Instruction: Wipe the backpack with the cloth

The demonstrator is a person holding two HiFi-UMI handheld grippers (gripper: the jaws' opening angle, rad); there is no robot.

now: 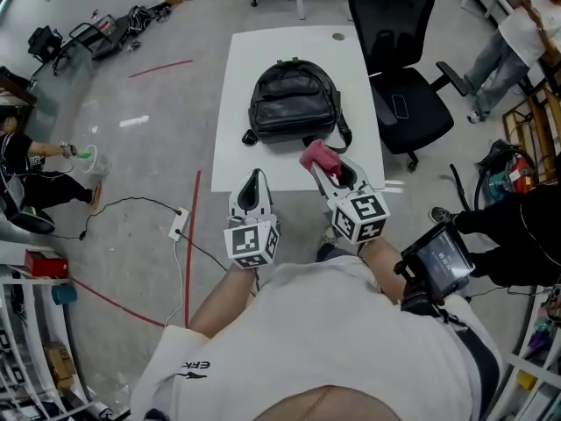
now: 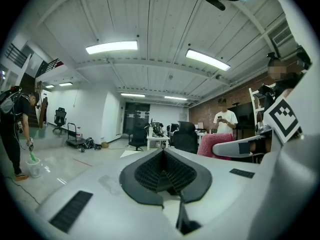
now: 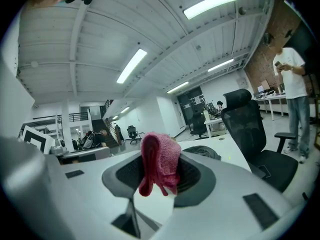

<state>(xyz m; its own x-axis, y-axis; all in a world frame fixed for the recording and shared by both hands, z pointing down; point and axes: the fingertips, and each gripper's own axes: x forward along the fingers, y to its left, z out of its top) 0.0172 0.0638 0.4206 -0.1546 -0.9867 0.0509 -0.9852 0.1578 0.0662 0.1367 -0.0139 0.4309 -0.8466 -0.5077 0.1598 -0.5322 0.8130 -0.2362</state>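
Note:
A black leather backpack lies flat on the white table, in the middle. My right gripper is shut on a pink-red cloth, held over the table's near edge just below the backpack's right side. In the right gripper view the cloth bunches up between the jaws, and the backpack shows as a dark hump behind it. My left gripper hovers at the near edge, left of the right one, shut with nothing in it.
A black office chair stands right of the table. People stand at the far right and crouch at the left. Cables and a power strip lie on the floor to the left.

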